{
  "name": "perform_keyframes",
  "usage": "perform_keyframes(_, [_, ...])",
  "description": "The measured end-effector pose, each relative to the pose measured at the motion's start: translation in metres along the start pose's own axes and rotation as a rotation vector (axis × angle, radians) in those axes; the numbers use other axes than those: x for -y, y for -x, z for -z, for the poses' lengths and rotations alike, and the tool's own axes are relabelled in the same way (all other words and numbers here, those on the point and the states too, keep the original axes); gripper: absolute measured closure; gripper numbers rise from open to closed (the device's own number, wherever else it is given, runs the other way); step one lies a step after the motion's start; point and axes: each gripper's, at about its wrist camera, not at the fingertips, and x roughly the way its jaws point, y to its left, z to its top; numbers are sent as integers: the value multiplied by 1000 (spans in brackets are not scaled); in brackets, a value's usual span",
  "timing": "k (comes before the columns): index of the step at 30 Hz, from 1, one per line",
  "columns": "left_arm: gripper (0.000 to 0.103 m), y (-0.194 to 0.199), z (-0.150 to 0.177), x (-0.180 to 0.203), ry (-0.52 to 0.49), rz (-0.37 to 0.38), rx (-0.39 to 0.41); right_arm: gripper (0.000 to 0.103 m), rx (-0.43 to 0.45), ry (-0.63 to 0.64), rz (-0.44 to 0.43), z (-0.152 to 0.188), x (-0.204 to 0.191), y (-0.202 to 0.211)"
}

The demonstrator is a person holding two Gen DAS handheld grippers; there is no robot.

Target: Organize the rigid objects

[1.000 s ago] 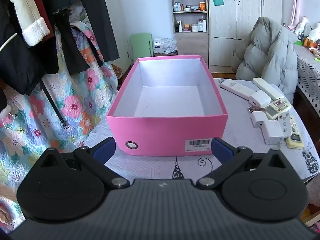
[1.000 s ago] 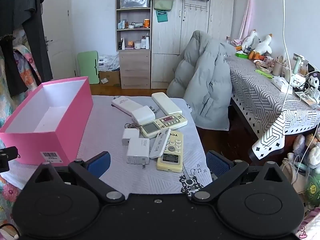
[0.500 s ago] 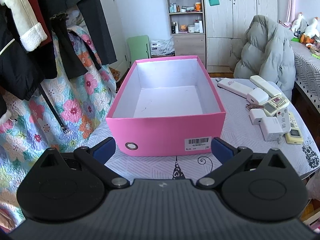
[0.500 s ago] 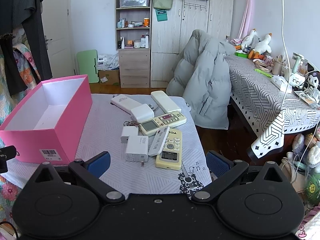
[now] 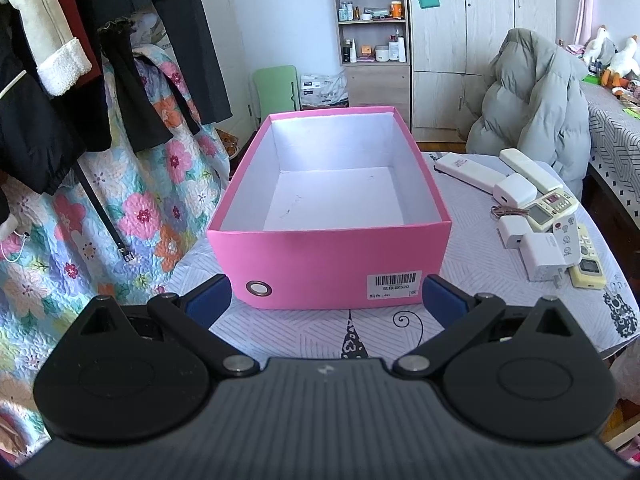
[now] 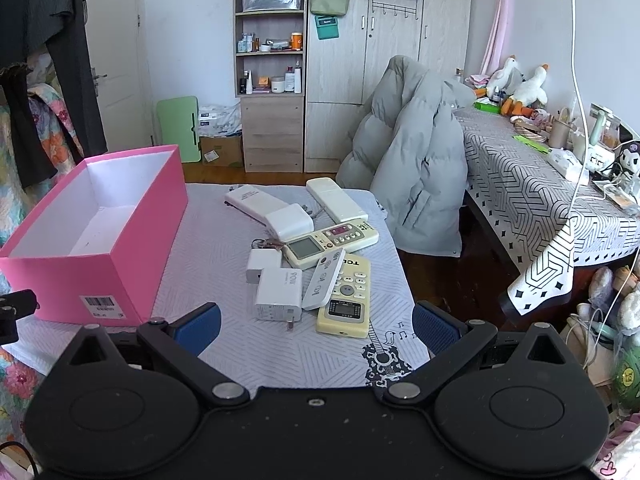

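An empty pink box (image 5: 332, 264) with a white inside stands on the table's left; it also shows in the right wrist view (image 6: 132, 240). To its right lies a cluster of several remotes and white chargers: a yellow TCL remote (image 6: 347, 298), a slim white remote (image 6: 325, 279), a cream remote with a screen (image 6: 332, 242), a white charger (image 6: 280, 293), and two white remotes at the back (image 6: 252, 203). The cluster shows at the right of the left wrist view (image 5: 540, 220). My left gripper (image 5: 325, 300) is open and empty before the box. My right gripper (image 6: 316, 325) is open and empty before the cluster.
A grey puffer jacket (image 6: 412, 152) hangs over a chair behind the table. A patterned-cloth table (image 6: 532, 188) with clutter stands at the right. Hanging clothes and a floral quilt (image 5: 80, 184) are at the left. Shelves and wardrobes (image 6: 272, 80) line the back wall.
Both grippers have drawn back and risen slightly, so the box and the cluster sit a little lower and smaller in view. Both stay open and empty.
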Motion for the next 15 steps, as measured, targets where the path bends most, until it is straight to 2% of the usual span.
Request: perform_keyframes(15, [0, -2, 0, -1, 5, 3, -8, 0, -2, 8, 0, 0, -3, -1])
